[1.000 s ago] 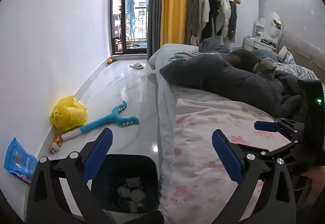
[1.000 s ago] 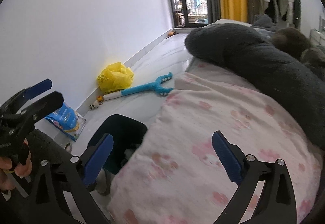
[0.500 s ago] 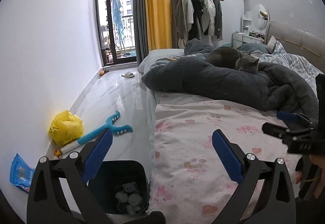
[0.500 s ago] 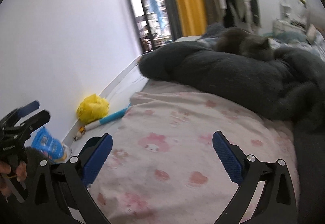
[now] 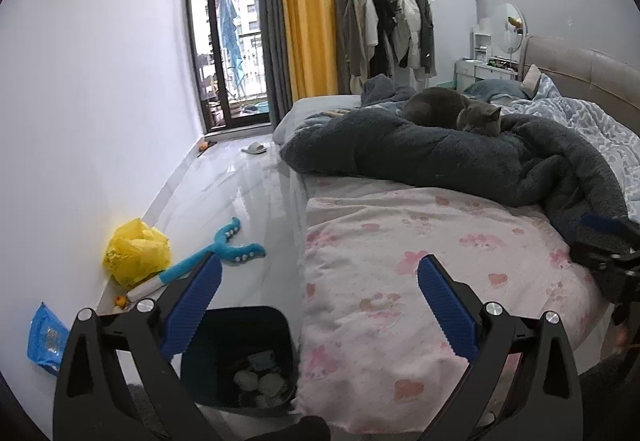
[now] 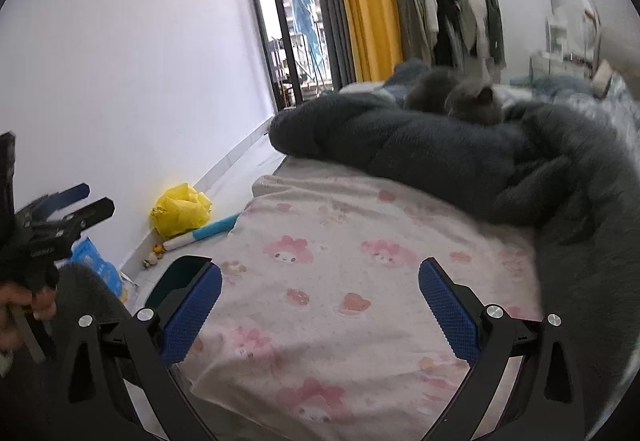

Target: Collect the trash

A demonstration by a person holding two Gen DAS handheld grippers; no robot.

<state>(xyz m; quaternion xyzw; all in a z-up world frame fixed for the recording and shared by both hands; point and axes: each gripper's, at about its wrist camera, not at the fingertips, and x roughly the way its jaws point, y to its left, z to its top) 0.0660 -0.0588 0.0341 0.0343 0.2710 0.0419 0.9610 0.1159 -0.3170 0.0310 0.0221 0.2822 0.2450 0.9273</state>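
At the foot of the bed (image 5: pixel 420 241): both grippers empty, jaws apart.
Left gripper (image 5: pixel 318 295) above the bin (image 5: pixel 224 353) at 7 o'clock, crumpled trash (image 5: pixel 258 381) inside; right gripper (image 6: pixel 320 299) over the pink sheet.

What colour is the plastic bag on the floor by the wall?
Yellow; the bag shows best in the left wrist view.
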